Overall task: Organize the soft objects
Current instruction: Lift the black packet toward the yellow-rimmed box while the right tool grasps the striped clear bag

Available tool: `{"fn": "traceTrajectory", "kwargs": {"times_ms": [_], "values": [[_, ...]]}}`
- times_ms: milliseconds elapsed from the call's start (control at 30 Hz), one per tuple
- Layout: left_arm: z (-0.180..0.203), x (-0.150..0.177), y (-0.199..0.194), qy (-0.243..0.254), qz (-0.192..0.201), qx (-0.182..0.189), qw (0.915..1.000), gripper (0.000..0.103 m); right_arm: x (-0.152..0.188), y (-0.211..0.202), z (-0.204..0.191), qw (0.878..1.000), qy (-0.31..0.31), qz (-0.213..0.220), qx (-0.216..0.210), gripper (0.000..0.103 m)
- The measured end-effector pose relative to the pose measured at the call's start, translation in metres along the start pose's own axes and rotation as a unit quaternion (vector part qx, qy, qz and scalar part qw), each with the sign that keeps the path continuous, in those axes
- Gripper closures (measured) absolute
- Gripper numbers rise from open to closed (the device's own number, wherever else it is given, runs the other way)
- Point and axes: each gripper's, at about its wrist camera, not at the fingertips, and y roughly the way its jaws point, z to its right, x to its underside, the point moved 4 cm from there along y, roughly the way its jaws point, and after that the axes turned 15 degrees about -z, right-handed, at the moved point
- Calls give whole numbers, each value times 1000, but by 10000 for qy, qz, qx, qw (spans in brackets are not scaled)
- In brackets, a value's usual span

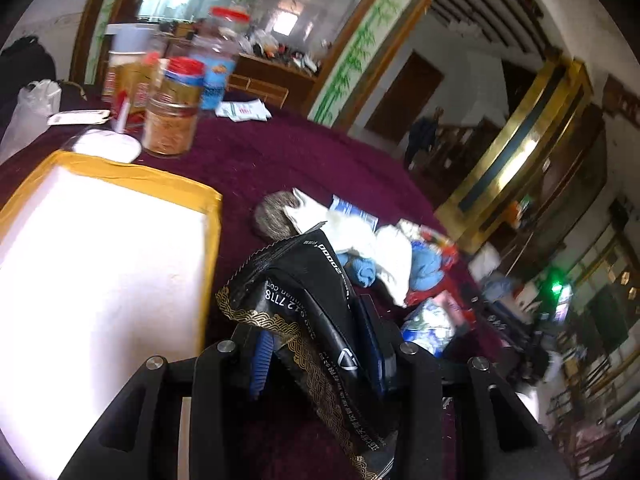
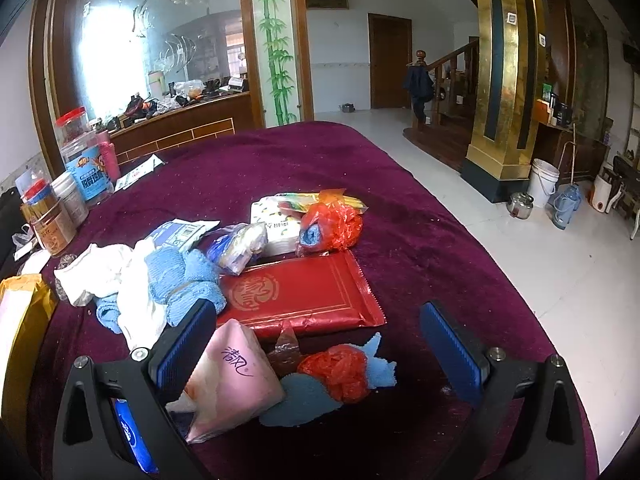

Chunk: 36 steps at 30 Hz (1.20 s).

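Left gripper (image 1: 316, 344), fingers clamped on a black foil packet (image 1: 304, 292) with gold wave trim, held above the maroon tablecloth (image 1: 280, 152). Beside the packet, on its left, the white foam box (image 1: 100, 256) edged in yellow tape. Beyond the packet, a heap of white cloth (image 1: 360, 236) and blue towel (image 1: 428, 268).

Right gripper (image 2: 320, 356), fingers spread wide and empty, over the cloth. Between its blue pads (image 2: 452, 352): a pink tissue pack (image 2: 236, 384) touching the left pad, and an orange plastic bag (image 2: 340, 372) on a blue rag (image 2: 304, 400). Just beyond the tissue pack, a flat red packet (image 2: 300, 292). Left of the red packet, the blue towel bundle (image 2: 184, 280); beyond it, a second orange bag (image 2: 332, 224). Jars (image 2: 84, 160) stand well apart, at the cloth's far left edge.
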Motion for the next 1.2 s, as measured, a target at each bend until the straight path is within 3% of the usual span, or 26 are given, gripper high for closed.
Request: {"fn": "traceTrajectory", "kwargs": {"times_ms": [67, 167, 300, 433, 467, 533, 600, 700, 800, 967, 1067, 1200], "values": [[-9, 1, -16, -23, 141, 59, 9999, 62, 1, -3, 2, 10000, 64, 19, -72, 2], [-21, 6, -47, 96, 396, -220, 9989, 62, 2, -20, -1, 9995, 39, 88, -308, 2], [-45, 16, -72, 91, 605, -465, 9970, 62, 5, -51, -49, 9940, -901, 16, -620, 2], [-69, 22, -77, -161, 654, -338, 9972, 62, 26, -51, -113, 9639, -2229, -959, -1092, 2], [-72, 24, -79, -183, 655, -329, 9971, 62, 39, -52, -125, 9525, -2534, -1243, -1141, 2], [-81, 28, -83, -209, 688, -344, 9968, 62, 58, -56, -131, 9436, -2792, -1456, -1019, 1], [-90, 29, -87, -255, 721, -323, 9965, 62, 77, -60, -125, 9417, -2735, -1719, -943, 1], [-98, 30, -84, -313, 703, -256, 9967, 62, 98, -63, -116, 9321, -2335, -2254, -1611, 1], [-97, 30, -76, -319, 648, -117, 9973, 62, 112, -46, -123, 9175, -1934, -2832, -2016, 1], [-91, 34, -76, -227, 640, -86, 9977, 62, 90, -23, -153, 9272, -1645, -2715, -1988, 1], [-94, 34, -82, -278, 704, -139, 9970, 62, 75, -7, -176, 9371, -1556, -2621, -1700, 1], [-98, 35, -86, -281, 709, -180, 9969, 62, 87, -1, -193, 9349, -1806, -2762, -1307, 2]]}}
